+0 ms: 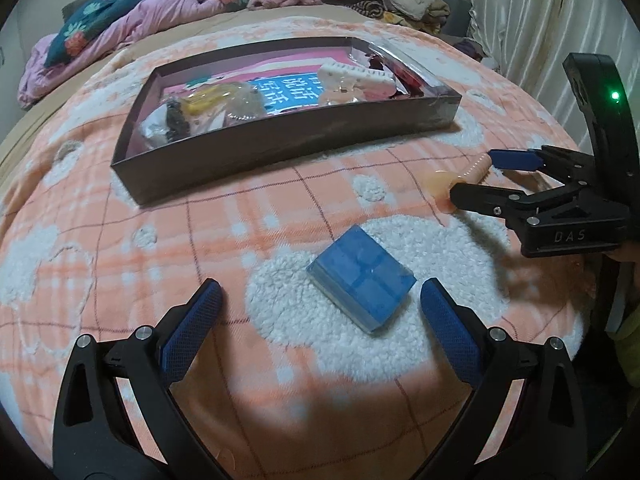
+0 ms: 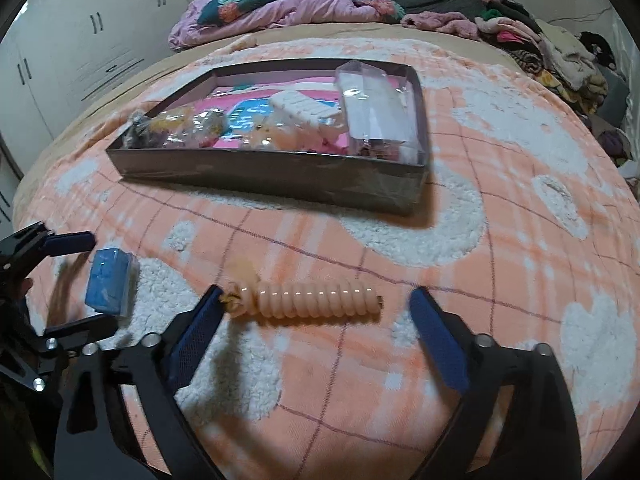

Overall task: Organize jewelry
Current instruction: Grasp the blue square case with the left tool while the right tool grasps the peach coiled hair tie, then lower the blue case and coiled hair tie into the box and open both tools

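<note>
A small blue gift box (image 1: 362, 280) lies on the peach plaid blanket (image 1: 120, 264), between the wide-apart fingers of my left gripper (image 1: 322, 292), which is open and touches neither side of it. A peach spiral coil band (image 2: 316, 300) lies crosswise between the fingers of my right gripper (image 2: 316, 298), also open. Its left pad (image 2: 200, 328) sits at the band's knotted end; the right pad stands clear. The left wrist view shows the right gripper (image 1: 474, 176) over the band (image 1: 440, 184). The right wrist view shows the left gripper (image 2: 102, 282) around the blue box (image 2: 110, 284).
A shallow dark tray (image 1: 280, 160) (image 2: 260, 176) behind both items holds several bagged trinkets, a white comb-like clip and a clear plastic case. Piled clothes and bedding (image 1: 132, 20) line the far side of the bed. White curtains (image 1: 520, 20) hang at the right, wardrobes (image 2: 80, 40) stand at the left.
</note>
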`<state>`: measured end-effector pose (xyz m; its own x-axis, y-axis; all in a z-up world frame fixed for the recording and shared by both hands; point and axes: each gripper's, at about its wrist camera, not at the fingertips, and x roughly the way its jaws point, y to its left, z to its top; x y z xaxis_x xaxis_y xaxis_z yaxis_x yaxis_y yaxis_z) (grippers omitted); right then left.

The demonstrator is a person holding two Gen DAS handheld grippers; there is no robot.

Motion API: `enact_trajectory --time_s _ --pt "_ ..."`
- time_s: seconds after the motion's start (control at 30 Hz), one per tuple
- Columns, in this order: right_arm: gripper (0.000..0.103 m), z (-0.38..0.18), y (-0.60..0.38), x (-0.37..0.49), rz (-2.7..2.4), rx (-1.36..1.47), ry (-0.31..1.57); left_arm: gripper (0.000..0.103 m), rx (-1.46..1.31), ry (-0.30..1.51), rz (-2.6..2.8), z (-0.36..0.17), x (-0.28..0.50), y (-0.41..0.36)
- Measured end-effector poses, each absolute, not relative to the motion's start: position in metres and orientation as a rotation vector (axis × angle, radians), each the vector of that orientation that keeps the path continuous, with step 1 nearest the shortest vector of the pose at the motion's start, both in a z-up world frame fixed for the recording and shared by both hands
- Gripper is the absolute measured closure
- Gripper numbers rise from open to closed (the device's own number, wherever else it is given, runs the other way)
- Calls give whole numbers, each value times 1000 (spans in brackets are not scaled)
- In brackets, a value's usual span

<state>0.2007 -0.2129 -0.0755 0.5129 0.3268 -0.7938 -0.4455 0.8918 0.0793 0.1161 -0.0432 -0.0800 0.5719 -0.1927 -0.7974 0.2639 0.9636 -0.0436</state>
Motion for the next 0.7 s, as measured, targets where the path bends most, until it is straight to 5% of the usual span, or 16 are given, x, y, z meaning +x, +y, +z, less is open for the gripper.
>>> enact_trajectory --time_s 0.07,0.2,0.27,0.7 --pt "27 -74 -212 201 485 -138 920 19 90 917 -275 -81 119 -46" --pt "31 -72 -213 198 495 -141 912 33 94 907 -276 -82 121 -48" --pt "31 -70 -214 196 496 -136 906 59 96 896 -282 -81 121 -48" --pt "32 -25 -227 184 506 -34 782 59 30 780 -252 -29 118 -31"
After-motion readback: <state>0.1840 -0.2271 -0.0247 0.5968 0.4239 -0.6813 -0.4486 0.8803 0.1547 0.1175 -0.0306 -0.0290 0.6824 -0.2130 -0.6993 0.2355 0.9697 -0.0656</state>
